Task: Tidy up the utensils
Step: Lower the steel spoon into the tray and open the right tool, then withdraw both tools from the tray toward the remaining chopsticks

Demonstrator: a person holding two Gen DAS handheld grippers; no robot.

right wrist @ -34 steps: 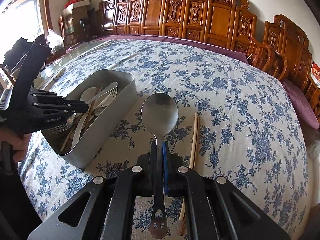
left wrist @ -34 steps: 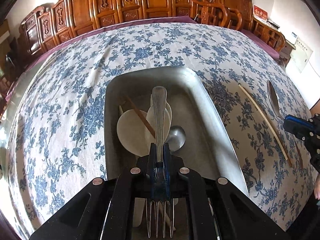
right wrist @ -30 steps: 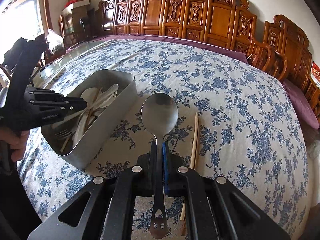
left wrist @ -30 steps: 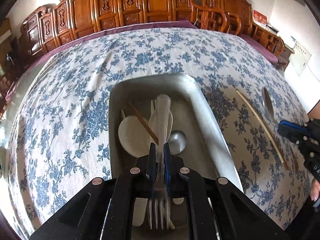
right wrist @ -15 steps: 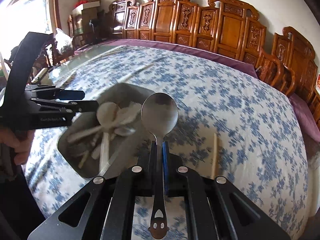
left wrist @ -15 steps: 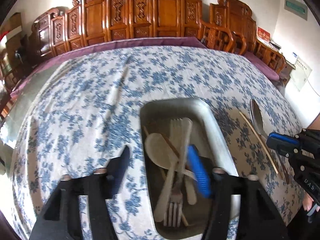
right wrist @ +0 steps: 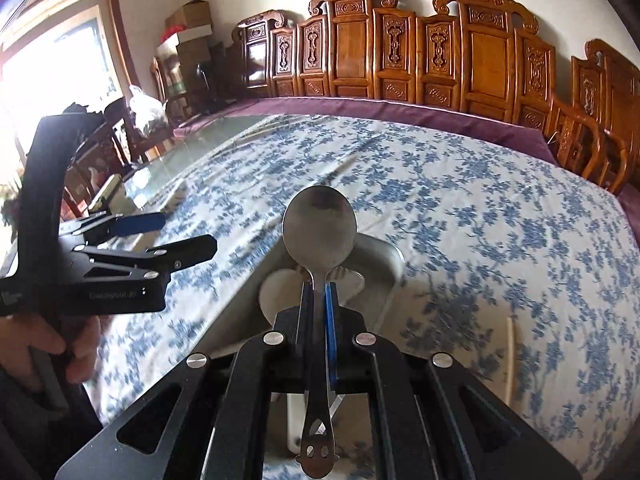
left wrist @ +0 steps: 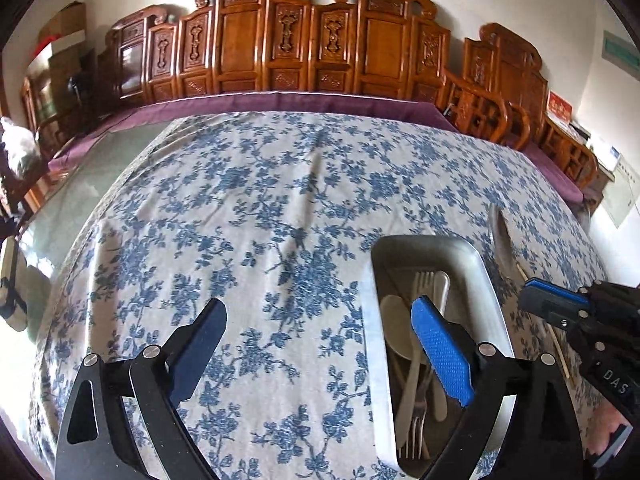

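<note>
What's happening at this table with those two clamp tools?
A person is sorting cutlery into a metal tray on a flowered tablecloth. The left gripper has just been opening and holds nothing; a fork lies in the tray with other utensils. The right gripper is shut on a metal spoon, held above the tray. A chopstick lies on the cloth.

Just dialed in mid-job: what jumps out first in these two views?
The metal spoon, clamped by its handle in the right gripper, sticks up mid-frame over the steel tray. The left gripper has just been opening and is empty, its fingers spread above the blue-flowered cloth beside the tray. Forks and pale spoons lie in the tray.
</note>
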